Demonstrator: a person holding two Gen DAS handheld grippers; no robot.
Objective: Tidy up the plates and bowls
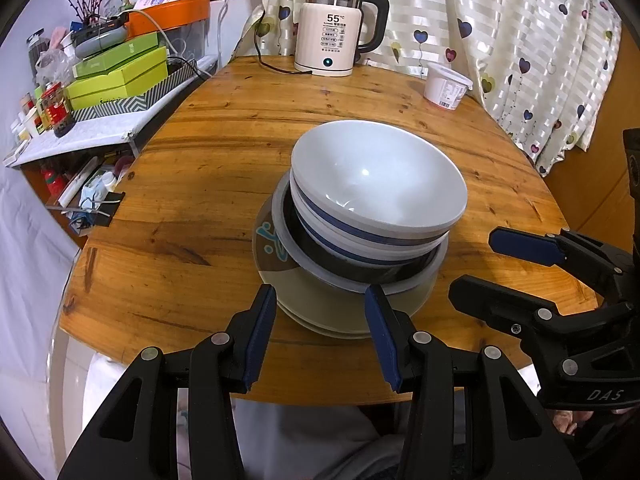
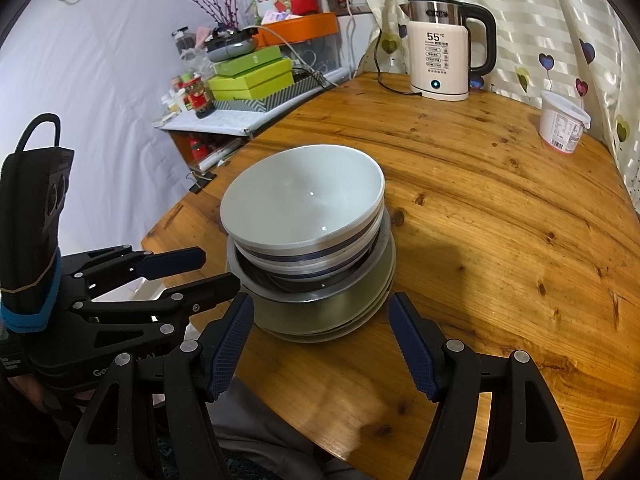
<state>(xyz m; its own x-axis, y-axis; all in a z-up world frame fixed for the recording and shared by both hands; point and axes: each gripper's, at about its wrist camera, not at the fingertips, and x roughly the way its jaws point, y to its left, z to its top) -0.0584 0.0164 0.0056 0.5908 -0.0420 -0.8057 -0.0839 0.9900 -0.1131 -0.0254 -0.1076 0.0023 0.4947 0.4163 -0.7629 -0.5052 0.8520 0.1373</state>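
Note:
One stack of dishes stands near the front of the round wooden table (image 1: 208, 184). On top is a white bowl (image 1: 380, 172) (image 2: 304, 192) nested in blue-striped bowls (image 1: 360, 236) (image 2: 304, 258). These sit in a grey-rimmed dark dish (image 1: 316, 272) (image 2: 288, 292), which rests on beige plates (image 1: 320, 304) (image 2: 296, 320). My left gripper (image 1: 320, 312) (image 2: 208, 268) is open just in front of the plates, touching nothing. My right gripper (image 2: 320, 320) (image 1: 476, 264) is open too, its fingers on either side of the plates' near edge without contact.
A white electric kettle (image 1: 328, 32) (image 2: 440, 52) with its cord stands at the back of the table, a white plastic tub (image 1: 446, 86) (image 2: 562, 126) to its right. A cluttered shelf with green boxes (image 1: 120, 76) (image 2: 252, 78) is beyond the left edge. A heart-patterned curtain (image 1: 520, 40) hangs behind.

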